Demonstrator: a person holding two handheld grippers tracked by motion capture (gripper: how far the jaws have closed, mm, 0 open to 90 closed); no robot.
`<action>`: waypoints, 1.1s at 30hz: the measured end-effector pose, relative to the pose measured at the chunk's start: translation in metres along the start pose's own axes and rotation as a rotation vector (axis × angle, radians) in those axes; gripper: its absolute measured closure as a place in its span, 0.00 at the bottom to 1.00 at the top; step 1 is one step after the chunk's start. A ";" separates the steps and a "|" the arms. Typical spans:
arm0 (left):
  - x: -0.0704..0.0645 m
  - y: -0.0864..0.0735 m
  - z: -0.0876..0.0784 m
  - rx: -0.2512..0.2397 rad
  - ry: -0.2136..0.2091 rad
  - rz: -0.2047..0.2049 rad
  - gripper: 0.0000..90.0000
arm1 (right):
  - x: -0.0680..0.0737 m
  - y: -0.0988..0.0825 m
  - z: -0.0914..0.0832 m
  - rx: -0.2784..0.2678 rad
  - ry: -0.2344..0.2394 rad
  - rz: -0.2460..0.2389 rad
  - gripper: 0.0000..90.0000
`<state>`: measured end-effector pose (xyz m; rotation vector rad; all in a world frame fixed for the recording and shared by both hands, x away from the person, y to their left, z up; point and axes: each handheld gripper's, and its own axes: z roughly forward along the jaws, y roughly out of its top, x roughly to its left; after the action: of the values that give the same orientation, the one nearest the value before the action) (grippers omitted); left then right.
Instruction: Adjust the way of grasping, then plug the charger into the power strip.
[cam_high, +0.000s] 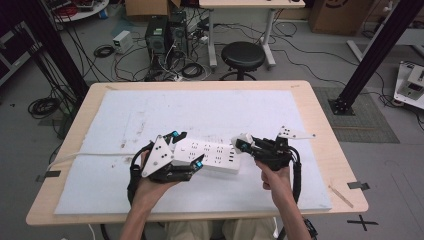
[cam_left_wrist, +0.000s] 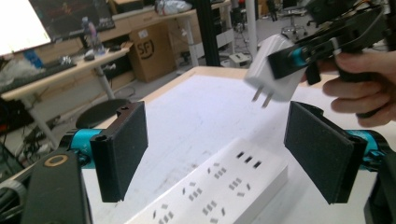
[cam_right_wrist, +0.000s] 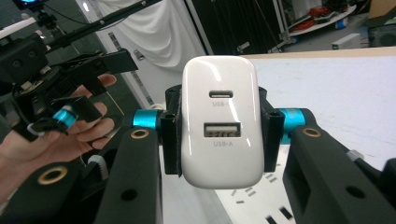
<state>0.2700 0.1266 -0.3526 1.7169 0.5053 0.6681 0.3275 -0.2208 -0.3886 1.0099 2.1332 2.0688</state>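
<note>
Item: white USB charger (cam_right_wrist: 219, 121), clamped between the right gripper (cam_right_wrist: 219, 135) jaws, prongs toward the power strip (cam_left_wrist: 219, 191). Left gripper (cam_left_wrist: 224, 154): jaws wide, straddling the strip without contact.

We can read "USB-A" under the big port on the white charger (cam_right_wrist: 220, 123). The brown box (cam_left_wrist: 152, 51) behind the table says "SF".

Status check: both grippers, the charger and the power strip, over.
Right gripper shut on white USB charger, prongs bare, above the strip. Left gripper open, jaws straddling power strip on white mat. Nothing between prongs and sockets.
</note>
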 end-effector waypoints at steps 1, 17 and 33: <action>0.000 0.000 0.000 0.000 0.000 0.000 0.24 | -0.001 0.000 -0.001 0.001 -0.002 -0.004 0.70; 0.048 -0.034 -0.047 0.038 0.124 -0.221 0.23 | -0.007 0.003 -0.010 0.033 -0.046 -0.082 0.70; 0.057 -0.047 -0.072 0.030 0.182 -0.254 0.23 | -0.018 0.030 0.016 0.214 -0.015 -0.230 0.70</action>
<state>0.2647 0.2264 -0.3761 1.5923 0.8492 0.6375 0.3619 -0.2168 -0.3713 0.7466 2.3737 1.7570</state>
